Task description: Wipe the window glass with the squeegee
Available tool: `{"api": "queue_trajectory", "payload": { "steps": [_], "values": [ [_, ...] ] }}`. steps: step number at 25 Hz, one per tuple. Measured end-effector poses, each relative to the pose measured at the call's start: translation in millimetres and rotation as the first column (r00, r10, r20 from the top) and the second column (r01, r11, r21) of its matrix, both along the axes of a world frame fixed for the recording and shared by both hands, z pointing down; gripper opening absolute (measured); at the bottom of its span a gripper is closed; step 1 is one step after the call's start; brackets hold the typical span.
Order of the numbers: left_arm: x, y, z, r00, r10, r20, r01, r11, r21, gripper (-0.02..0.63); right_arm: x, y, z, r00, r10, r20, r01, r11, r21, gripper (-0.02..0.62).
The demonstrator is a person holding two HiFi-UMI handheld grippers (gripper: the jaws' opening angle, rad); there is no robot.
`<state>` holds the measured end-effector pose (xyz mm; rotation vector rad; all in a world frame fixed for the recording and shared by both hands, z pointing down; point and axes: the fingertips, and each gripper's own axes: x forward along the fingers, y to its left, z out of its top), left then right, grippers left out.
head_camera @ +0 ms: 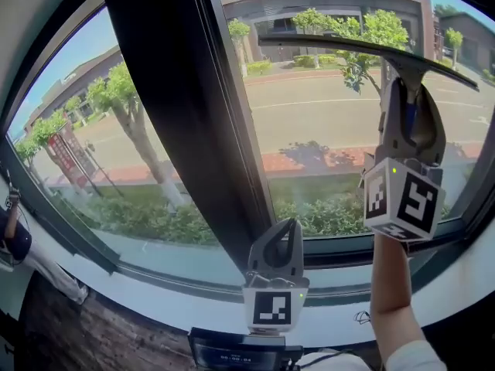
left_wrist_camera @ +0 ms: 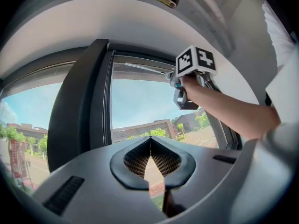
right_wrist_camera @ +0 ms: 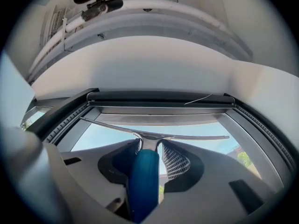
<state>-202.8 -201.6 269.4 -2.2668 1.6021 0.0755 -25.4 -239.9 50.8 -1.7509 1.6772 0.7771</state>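
Faced a wide window w/ a white sill (head_camera: 155, 304) along the near edge and a dark bottom frame (head_camera: 348, 252) just above it. Glass (head_camera: 309, 137) split by a thick dark post (head_camera: 174, 91). Street, trees and bldgs showed outside through both panes. Pale wall and ceiling curved overhead in both gripper views.

Squeegee (head_camera: 348, 51) was up high on the R pane. Blade (right_wrist_camera: 187, 137) lay across the glass, tilted w/ its R end lower, L end near the post and R end near the R edge of the pane. In the R gripper view, sat just under the top frame (right_wrist_camera: 159, 97) w/ a thin strip of glass between. Couldn't tell if pressed firmly to the glass.

R gripper (head_camera: 406, 91) was raised on an outstretched forearm (head_camera: 390, 300), pinching the blue handle (right_wrist_camera: 142, 181), which ran back between the jaws.

L gripper (head_camera: 291, 226) was low, near the sill at the foot of the post and well apart from the squeegee. Jaws were pressed together at the tips, nothing between.

Had open glass from the blade down to the bottom frame. Little room above it or at either end.
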Motion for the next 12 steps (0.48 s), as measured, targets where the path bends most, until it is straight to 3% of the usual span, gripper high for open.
{"api": "queue_trajectory", "payload": {
  "steps": [4,9,12],
  "values": [
    [-4,1,3,0.999,0.033,0.007,-0.033,0.999,-0.011,0.003,-11,-11,-41,0.999,0.034,0.01,-0.034,0.999,0.022,0.15],
    [-13,0,-6,1.0,0.03,-0.001,-0.03,0.999,0.018,0.003,-26,-18,-76,0.994,0.097,-0.051,-0.095,0.994,0.049,0.15],
    [-22,-1,-15,0.999,0.014,-0.04,-0.012,0.999,0.043,0.003,-34,-25,-92,0.993,0.1,-0.066,-0.096,0.994,0.053,0.15]
  ]
}}
